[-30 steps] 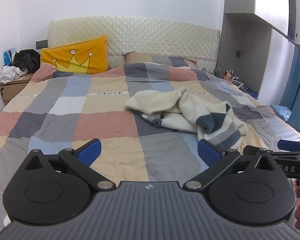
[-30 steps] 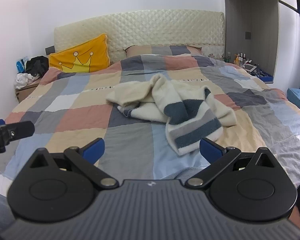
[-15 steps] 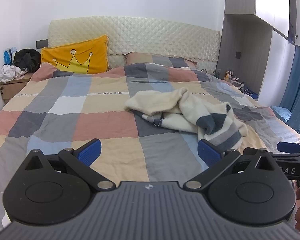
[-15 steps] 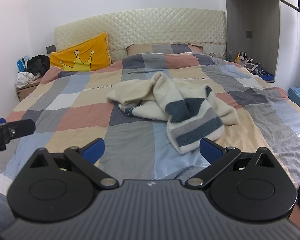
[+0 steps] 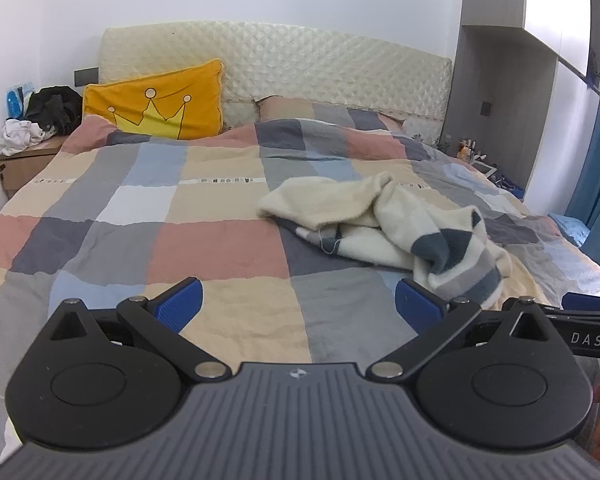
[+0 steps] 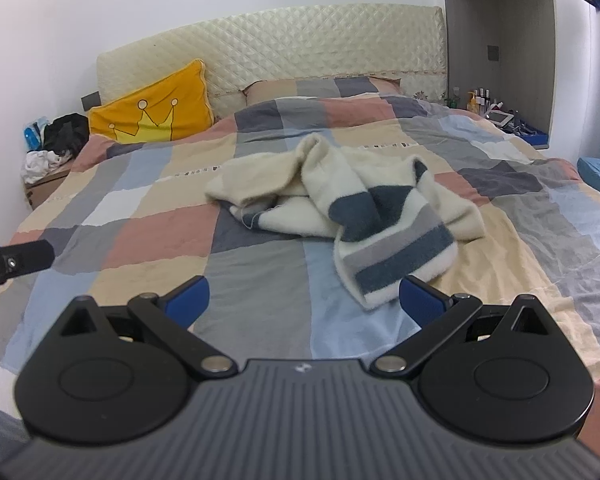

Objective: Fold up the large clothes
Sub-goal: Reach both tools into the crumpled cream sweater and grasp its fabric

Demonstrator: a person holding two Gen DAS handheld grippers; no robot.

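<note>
Not much has changed over the last sec. In the right wrist view the sweater (image 6: pixel 340 208) now sits a bit bigger and lower than it did, so I'm easing the right gripper (image 6: pixel 304 300) in toward it. The left view looks the same as before, so the left gripper (image 5: pixel 298 304) is basically parked.

Both grippers are spread wide w/ nothing between the blue pads, left and right alike. Neither touches cloth yet.

The sweater is cream w/ dark blue and grey stripes, bunched in a heap on the checked bedspread (image 6: pixel 260 280), roughly mid-bed and a bit toward the right side. Its striped end hangs nearest my right gripper, just beyond the right pad. From the left view, the sweater (image 5: pixel 384 232) is ahead and off to the right, and the bedspread (image 5: pixel 200 240) is bare in front of that gripper.

Meaning for the task: folding hasn't begun, I'm only approaching. I reckon the next job is to grab two edges and spread the heap flat. I can't tell which part is hem, sleeve or collar, too crumpled. Yellow crown pillow (image 6: pixel 156 108) at the headboard is well clear.
</note>
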